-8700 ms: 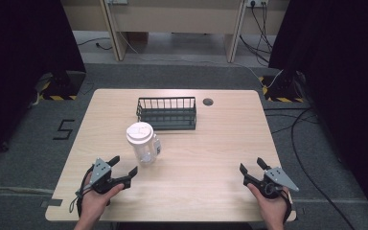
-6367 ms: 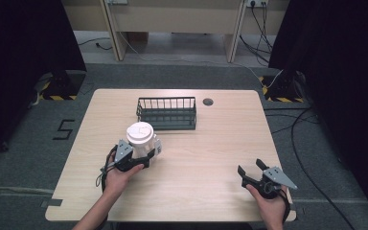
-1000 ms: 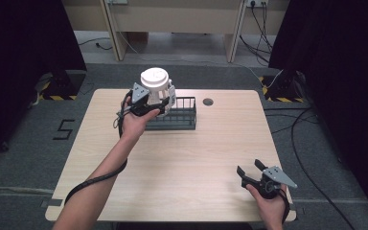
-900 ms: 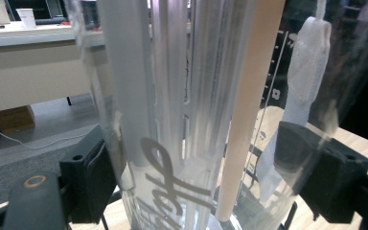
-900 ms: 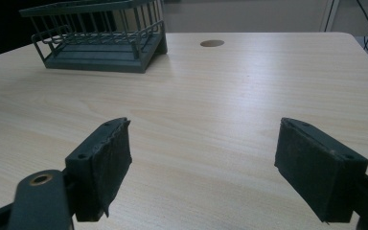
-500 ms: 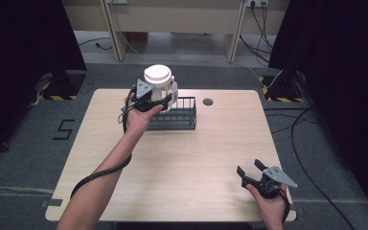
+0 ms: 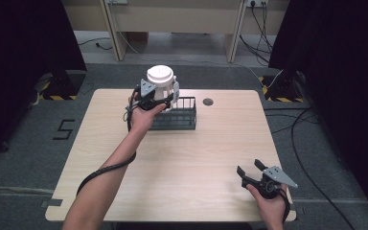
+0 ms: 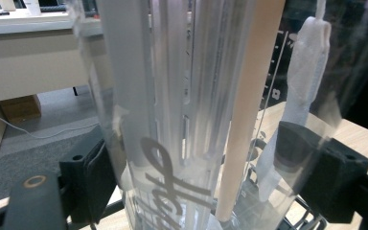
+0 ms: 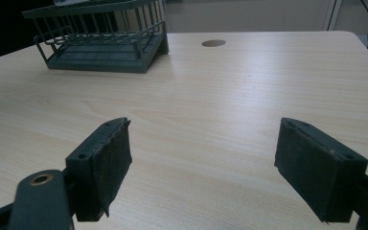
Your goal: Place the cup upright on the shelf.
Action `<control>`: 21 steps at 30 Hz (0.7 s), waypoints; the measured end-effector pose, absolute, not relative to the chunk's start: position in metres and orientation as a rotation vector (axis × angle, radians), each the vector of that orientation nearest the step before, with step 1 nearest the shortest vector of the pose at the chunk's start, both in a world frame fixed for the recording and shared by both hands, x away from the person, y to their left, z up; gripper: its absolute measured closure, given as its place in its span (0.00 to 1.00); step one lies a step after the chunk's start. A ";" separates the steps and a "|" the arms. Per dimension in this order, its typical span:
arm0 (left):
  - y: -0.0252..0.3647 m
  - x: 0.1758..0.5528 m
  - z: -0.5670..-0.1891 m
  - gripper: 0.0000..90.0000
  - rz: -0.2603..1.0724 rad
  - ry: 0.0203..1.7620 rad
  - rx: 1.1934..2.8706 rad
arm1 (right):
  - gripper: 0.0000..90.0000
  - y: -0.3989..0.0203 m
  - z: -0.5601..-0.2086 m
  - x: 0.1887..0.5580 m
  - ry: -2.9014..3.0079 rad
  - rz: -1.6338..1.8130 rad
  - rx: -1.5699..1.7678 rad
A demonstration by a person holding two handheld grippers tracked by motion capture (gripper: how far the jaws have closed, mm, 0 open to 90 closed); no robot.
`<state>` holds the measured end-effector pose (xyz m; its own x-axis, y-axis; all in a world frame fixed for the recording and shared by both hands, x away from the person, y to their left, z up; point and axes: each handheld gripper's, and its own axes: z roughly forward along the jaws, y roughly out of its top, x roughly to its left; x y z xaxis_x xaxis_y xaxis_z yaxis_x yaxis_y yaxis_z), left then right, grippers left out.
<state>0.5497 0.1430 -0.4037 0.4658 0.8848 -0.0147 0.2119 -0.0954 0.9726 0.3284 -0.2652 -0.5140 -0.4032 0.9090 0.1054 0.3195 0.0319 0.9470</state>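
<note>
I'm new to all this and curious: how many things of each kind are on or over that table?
Handheld grippers: 2, left gripper and right gripper
Clear jug with white lid: 1
Dark wire basket: 1
Total: 4

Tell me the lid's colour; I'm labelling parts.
White; the lid shows best in the high view.

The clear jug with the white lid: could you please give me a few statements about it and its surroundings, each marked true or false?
1. The left gripper is shut on the clear jug. True.
2. The jug stands on the table. False: it is held up over the wire rack.
3. The right gripper has its jaws apart with nothing between them. True.
4. The rack sits at the table's near edge. False: it sits toward the far edge, beside a round hole.
</note>
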 end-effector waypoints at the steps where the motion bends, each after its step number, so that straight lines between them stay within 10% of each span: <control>1: 0.143 0.551 -0.405 0.20 0.752 0.978 1.596 | 0.23 -0.265 -0.514 0.328 1.763 1.383 1.246; 21: 0.132 0.562 -0.418 0.20 0.751 1.011 1.606 | 0.23 -0.266 -0.514 0.329 1.770 1.387 1.240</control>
<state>0.5623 0.1324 -0.4183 0.4468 0.8944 -0.0212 0.2388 -0.0964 0.9663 0.3287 -0.2659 -0.5140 -0.4105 0.9057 0.1061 0.3193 0.0338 0.9471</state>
